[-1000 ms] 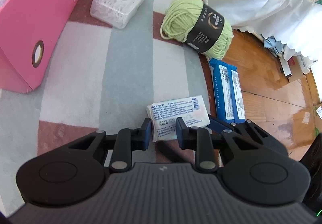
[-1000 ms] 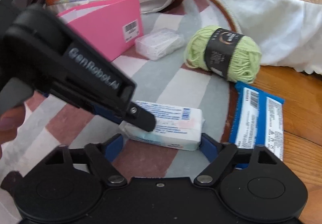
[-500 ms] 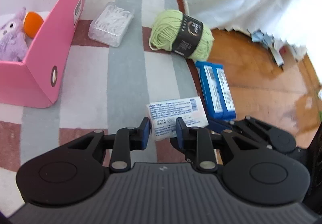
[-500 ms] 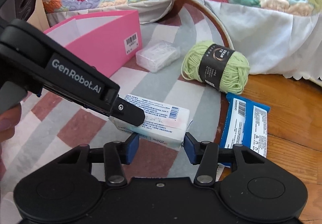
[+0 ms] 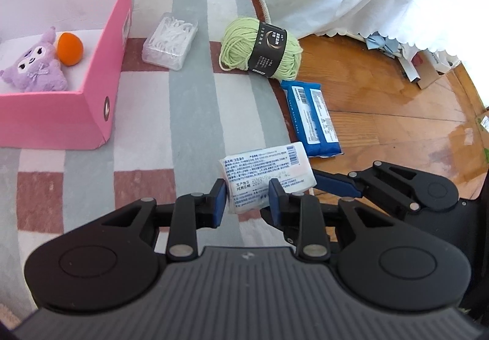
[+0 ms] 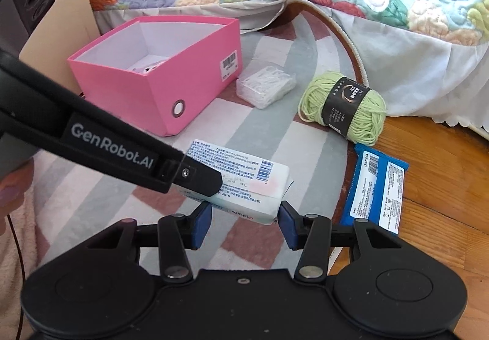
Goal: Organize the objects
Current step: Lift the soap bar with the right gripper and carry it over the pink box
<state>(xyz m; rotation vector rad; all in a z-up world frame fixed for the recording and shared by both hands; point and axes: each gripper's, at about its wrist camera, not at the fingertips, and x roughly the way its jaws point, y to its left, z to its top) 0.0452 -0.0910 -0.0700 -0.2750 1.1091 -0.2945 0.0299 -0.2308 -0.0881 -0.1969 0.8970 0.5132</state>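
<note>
White soft wipes packet (image 5: 266, 175) pinched between left hand-held gripper (image 5: 248, 197) and right hand-held gripper (image 6: 244, 219), presumably for steady transfer into open pink cardboard box (image 5: 101, 95).

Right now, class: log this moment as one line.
left gripper: shut on white tissue pack | right gripper: shut on it | target: pink box

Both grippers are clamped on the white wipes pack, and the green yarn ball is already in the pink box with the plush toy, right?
Not quite. The green yarn ball lies on the rug, outside the pink box, as the left wrist view shows. The plush toy is in the box, and the left gripper and right gripper both clamp the white wipes pack.
</note>
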